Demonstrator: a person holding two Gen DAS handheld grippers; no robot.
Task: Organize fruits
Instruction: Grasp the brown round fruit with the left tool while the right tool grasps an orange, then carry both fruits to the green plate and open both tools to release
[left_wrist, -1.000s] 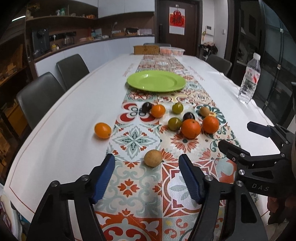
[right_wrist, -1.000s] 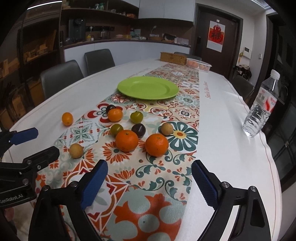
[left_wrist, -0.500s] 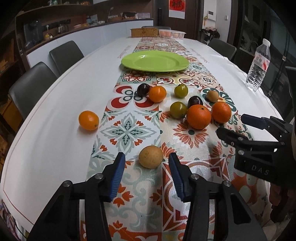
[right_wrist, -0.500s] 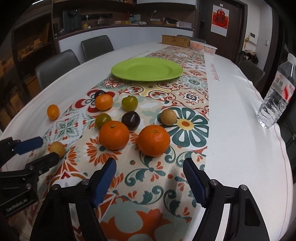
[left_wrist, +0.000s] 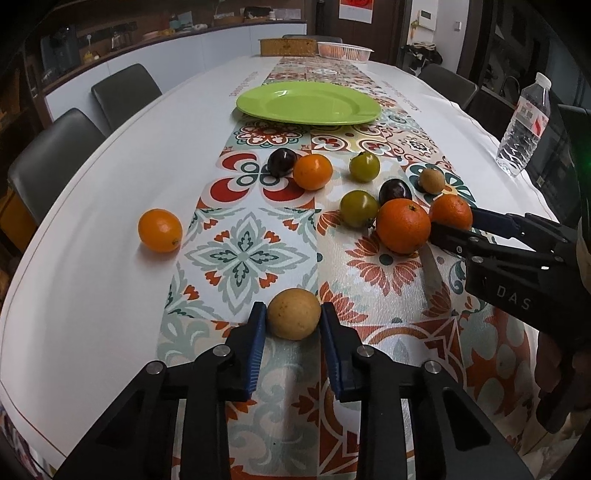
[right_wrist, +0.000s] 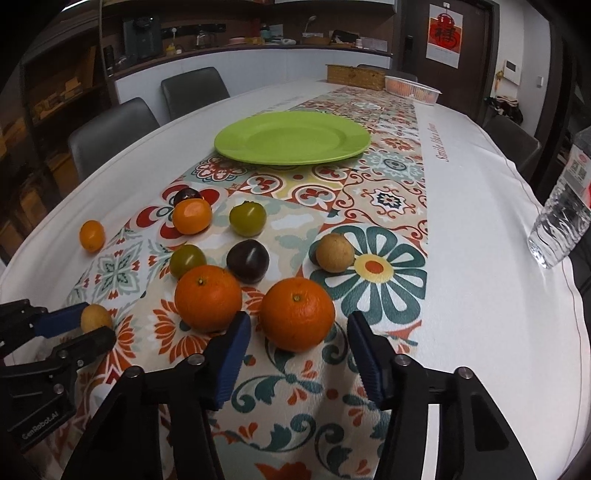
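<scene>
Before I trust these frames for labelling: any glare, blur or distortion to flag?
Left wrist: fisheye bows the table edge; corners black; tan fruit sharp. Right wrist: same curvature; soft ceiling-light sheen on the green plate and dark plum; water bottle cropped at the frame's edge.

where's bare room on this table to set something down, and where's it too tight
Free: the white cloth between the runner and the water bottle, the white strip left of the lone small orange, and the green plate. Crowded: the cluster around the two big oranges and dark plum, with both hand-held grippers beside it.
</scene>
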